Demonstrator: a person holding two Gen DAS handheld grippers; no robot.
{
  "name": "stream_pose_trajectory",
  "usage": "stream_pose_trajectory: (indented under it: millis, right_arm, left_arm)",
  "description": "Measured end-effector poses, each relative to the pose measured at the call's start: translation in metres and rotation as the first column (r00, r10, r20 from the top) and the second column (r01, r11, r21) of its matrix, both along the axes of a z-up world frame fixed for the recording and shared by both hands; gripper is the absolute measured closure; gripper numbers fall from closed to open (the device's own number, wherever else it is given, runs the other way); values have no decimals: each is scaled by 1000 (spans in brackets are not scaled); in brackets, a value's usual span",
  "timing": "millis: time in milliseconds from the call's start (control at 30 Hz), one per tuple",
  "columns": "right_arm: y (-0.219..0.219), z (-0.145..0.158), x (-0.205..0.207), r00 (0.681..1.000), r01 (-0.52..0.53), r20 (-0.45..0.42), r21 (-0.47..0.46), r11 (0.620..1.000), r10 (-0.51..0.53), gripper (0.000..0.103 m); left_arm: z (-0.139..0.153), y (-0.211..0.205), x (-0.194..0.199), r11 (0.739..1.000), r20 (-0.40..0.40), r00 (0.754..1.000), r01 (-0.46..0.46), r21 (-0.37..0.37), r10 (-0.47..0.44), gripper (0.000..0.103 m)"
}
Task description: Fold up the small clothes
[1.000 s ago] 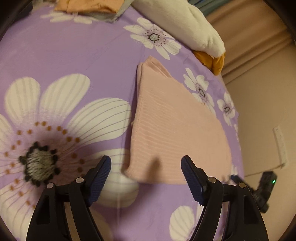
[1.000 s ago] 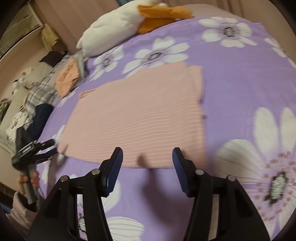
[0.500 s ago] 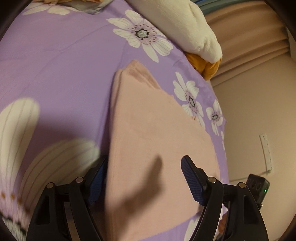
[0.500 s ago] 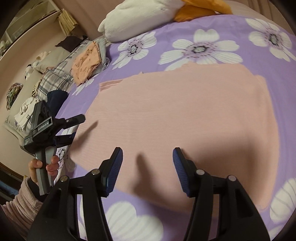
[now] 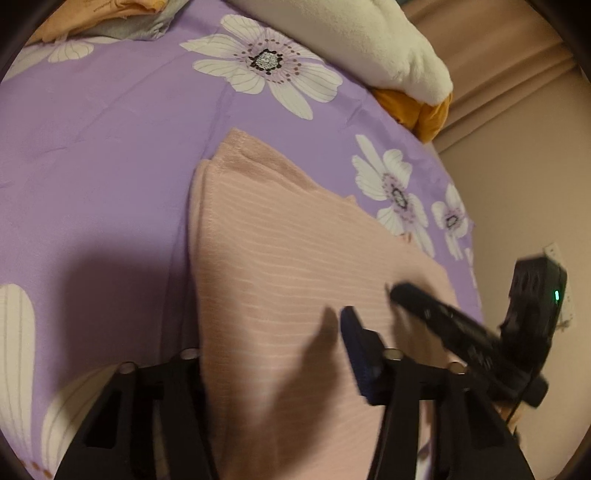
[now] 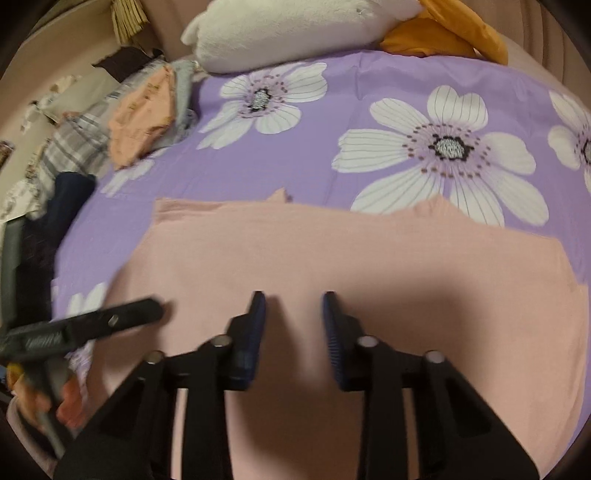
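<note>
The pink garment (image 5: pixel 295 295) lies flat on the bed (image 5: pixel 110 147), spread over the purple flowered sheet, already folded at least once, with a doubled edge showing at its far corner in the left wrist view. Its long axis runs across the right wrist view, from the side near the pile of clothes (image 6: pixel 140 114) toward the big white flower, and both tools sit at its near long edge. The left gripper (image 5: pixel 273 354) straddles the garment's left side edge: its right finger rests above the cloth while the left finger is hidden beneath or behind the fabric, so the fingers stand apart with the edge between them, not yet pinched. The right gripper (image 6: pixel 293 325) hovers low over the middle of the cloth, fingers parted with a gap between them and holding nothing. The left gripper seems the nearer to a grasp, since an edge already lies between its fingers; the right one has only flat cloth ahead and would need to reach an edge. A white pillow (image 6: pixel 295 33) lies well beyond.
</note>
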State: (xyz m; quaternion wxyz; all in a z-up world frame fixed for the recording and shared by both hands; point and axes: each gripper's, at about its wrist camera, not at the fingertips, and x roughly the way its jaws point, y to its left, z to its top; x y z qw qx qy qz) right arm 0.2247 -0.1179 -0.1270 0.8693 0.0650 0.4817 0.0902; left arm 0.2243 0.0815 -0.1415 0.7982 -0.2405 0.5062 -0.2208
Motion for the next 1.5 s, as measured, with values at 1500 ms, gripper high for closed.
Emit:
stream_pose_trajectory:
  millis: [1500]
  right_arm:
    - [-37, 21, -135, 998, 29, 46, 217, 976, -40, 82]
  left_arm:
    - [78, -47, -17, 984, 47, 999, -32, 174, 24, 96]
